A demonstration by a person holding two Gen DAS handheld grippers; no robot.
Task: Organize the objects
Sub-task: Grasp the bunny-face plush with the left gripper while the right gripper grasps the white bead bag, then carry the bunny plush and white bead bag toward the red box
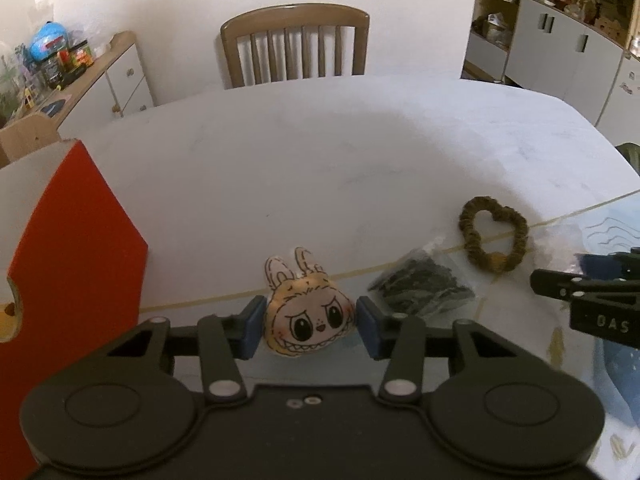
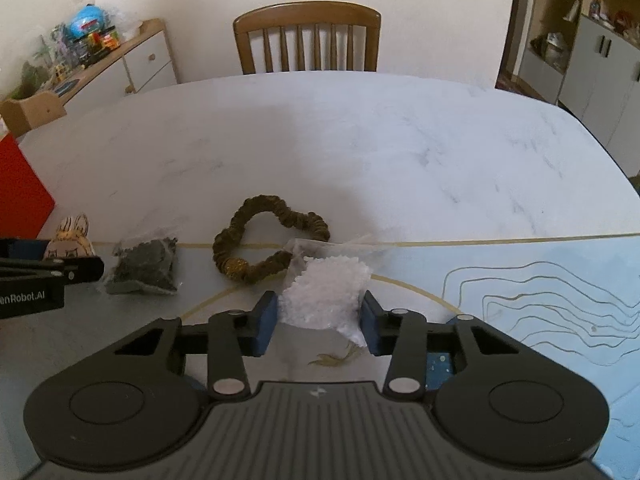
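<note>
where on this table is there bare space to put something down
The table is bare from the scrunchie back to the chair, and along its right side. The near edge is crowded: red box, plush toy, bag of dark bits, scrunchie, bag of white beads, both grippers.

A home dining room: marble table (image 2: 360, 140), wooden chair (image 2: 306, 38), toy-cluttered sideboard (image 2: 132, 60).
</note>
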